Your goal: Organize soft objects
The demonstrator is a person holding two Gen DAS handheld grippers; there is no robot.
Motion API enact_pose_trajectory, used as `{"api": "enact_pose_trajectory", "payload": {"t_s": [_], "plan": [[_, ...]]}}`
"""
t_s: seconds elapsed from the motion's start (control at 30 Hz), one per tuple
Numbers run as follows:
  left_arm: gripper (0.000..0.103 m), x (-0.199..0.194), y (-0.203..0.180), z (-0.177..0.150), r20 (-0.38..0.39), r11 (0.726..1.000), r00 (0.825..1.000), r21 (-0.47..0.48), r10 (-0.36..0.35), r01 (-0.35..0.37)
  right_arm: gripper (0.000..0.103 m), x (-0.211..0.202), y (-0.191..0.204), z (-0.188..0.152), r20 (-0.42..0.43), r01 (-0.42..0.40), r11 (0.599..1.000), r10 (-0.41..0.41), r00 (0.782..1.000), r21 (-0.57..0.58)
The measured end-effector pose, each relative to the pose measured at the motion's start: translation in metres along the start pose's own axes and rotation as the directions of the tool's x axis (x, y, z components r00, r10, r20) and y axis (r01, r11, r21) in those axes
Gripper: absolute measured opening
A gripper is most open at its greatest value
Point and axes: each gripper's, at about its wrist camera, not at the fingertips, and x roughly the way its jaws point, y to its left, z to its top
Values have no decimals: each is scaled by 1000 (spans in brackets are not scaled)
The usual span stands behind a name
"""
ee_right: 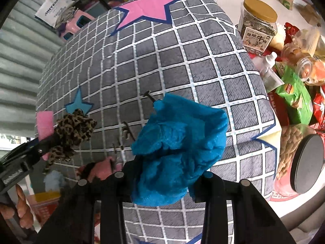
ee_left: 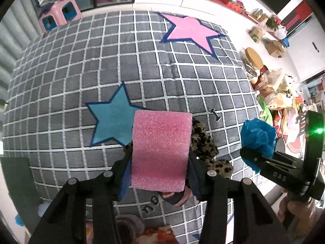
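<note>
My left gripper (ee_left: 159,162) is shut on a pink foam sponge (ee_left: 161,142), held up over a grey checked cushion (ee_left: 81,77). A leopard-print cloth (ee_left: 205,142) hangs beside the right finger, behind the sponge; whether it is pinched too I cannot tell. The right wrist view shows that sponge (ee_right: 44,120), the leopard cloth (ee_right: 75,126) and the left gripper (ee_right: 46,138) at the left edge. My right gripper (ee_right: 168,174) is shut on a crumpled blue cloth (ee_right: 178,142). From the left wrist view, the right gripper (ee_left: 256,156) and its blue cloth (ee_left: 258,136) are at the right.
The cushion bears a pink star (ee_left: 191,30) and a blue star (ee_left: 111,120). Jars (ee_right: 258,26) and snack packets (ee_right: 294,99) crowd the floor to its right. A pink stool (ee_left: 59,14) stands beyond the far left corner. A pink and black soft item (ee_left: 176,198) lies under my left gripper.
</note>
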Motion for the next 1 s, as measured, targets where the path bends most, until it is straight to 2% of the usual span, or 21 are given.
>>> {"api": "enact_pose_trajectory", "payload": {"t_s": [0.1,0.17,0.2,0.37,0.5,0.6,0.77,0.9,0.97,1.0], "plan": [[57,0,7,0,-9,1000,1000,-9,23,-23,38,-2,2,-4,-5,-12,1000,12,1000,4],[70,3,16,-2,-21,999,999,-37,34,-34,38,-2,3,-4,-5,-16,1000,16,1000,4],[80,5,22,-3,-26,997,999,-58,43,-45,38,-2,2,-5,-5,-17,1000,17,1000,4],[80,23,38,-5,-88,991,995,-118,54,-64,38,-5,2,-8,-9,-32,999,32,999,14],[80,37,46,-10,-130,986,985,-102,117,-130,38,-6,-1,-10,-13,-40,999,40,999,25],[80,40,62,-9,-154,977,978,-139,140,-162,38,-8,-5,-12,-12,-43,998,43,999,35],[80,37,105,-11,-194,947,971,-261,138,-187,38,-6,-11,-15,-21,-56,997,58,998,61],[80,42,120,-14,-235,939,961,-274,145,-209,38,-2,-9,-15,-35,-68,996,70,997,62],[80,46,129,-18,-259,931,958,-303,123,-202,38,0,-7,-15,-41,-73,995,76,996,61],[80,49,131,-20,-261,923,961,-342,90,-179,38,1,-6,-15,-44,-74,996,77,996,58]]}}
